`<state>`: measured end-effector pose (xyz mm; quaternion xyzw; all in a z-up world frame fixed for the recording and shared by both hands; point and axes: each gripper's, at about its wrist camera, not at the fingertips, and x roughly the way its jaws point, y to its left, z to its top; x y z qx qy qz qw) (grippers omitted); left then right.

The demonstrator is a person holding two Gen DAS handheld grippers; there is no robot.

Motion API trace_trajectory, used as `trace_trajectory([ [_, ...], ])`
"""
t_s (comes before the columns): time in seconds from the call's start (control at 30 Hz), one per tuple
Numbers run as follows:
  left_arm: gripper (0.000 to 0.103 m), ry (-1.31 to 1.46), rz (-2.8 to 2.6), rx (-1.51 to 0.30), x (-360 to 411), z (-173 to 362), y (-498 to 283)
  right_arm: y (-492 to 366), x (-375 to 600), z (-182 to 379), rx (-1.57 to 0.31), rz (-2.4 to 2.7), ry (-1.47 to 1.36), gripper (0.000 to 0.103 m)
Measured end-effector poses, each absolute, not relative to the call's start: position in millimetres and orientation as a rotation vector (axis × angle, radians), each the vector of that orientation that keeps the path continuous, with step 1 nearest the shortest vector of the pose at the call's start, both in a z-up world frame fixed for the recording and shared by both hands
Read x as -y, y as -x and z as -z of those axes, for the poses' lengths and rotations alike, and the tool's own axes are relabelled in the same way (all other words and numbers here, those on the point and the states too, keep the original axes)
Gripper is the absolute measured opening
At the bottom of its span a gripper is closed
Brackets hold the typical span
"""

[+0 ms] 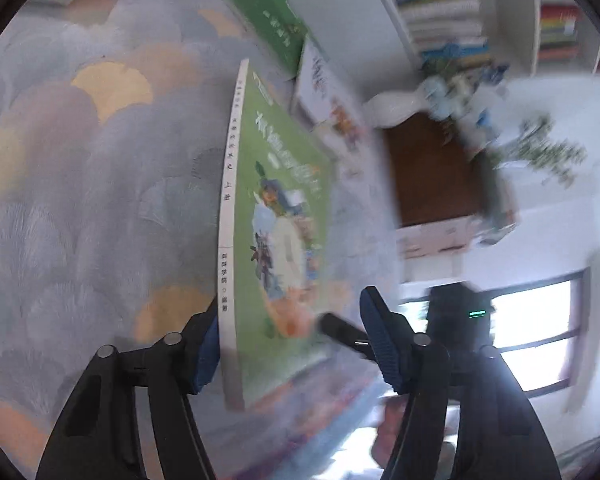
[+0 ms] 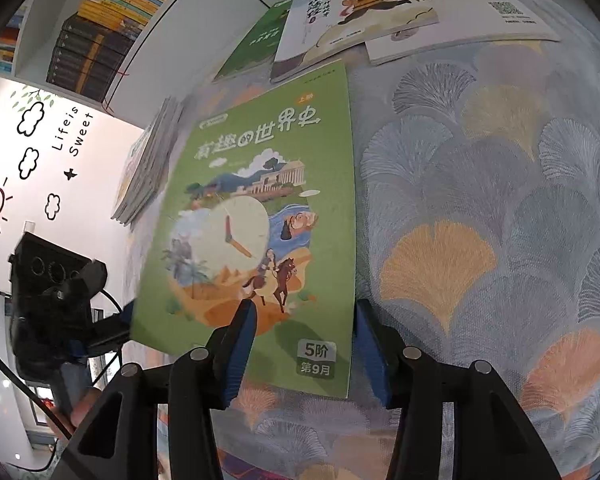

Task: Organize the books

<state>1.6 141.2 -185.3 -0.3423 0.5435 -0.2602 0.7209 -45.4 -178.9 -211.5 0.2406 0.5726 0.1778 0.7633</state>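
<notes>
**Green book propped on edge, with nothing gripping it**

The light-green paperback with the clock picture (image 2: 260,220) stands tilted on the counter's pale cloth printed with fan-shaped leaves (image 2: 480,200), its low corner toward 6 o'clock. The left claw (image 1: 292,312) is spread: one pad sits at the spine, the other well clear of the cover. The right claw (image 2: 305,312) is spread too, straddling that corner without pinching it.

To my eye the book only leans. A nudge could drop it flat, or slide it toward 9 o'clock into the stack of thin booklets (image 2: 148,168).
</notes>
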Motion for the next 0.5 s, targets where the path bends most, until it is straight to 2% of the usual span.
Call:
trace_trajectory([
  [0.03, 0.048, 0.729, 0.566, -1.214, -135, 189, -3, 45, 179, 211, -1.243, -0.386, -0.525, 0.051],
  [0.07, 0.033, 0.706, 0.562, -1.225, -128, 192, -5, 46, 178, 211, -1.24, -0.386, -0.53, 0.052],
  [0.13, 0.024, 0.709, 0.578, -1.228, -119, 191, -9, 44, 177, 211, -1.239, -0.389, -0.546, 0.057],
  [0.27, 0.024, 0.858, 0.71, -1.213, -115, 172, -17, 42, 189, 215, -1.274, -0.392, -0.7, 0.063],
  [0.33, 0.024, 0.92, 0.752, -1.22, -113, 169, -23, 45, 205, 222, -1.275, -0.424, -0.879, 0.081],
  [0.5, 0.024, 1.021, 0.812, -1.264, -113, 173, -33, 55, 241, 247, -1.191, -0.488, -1.259, 0.082],
])
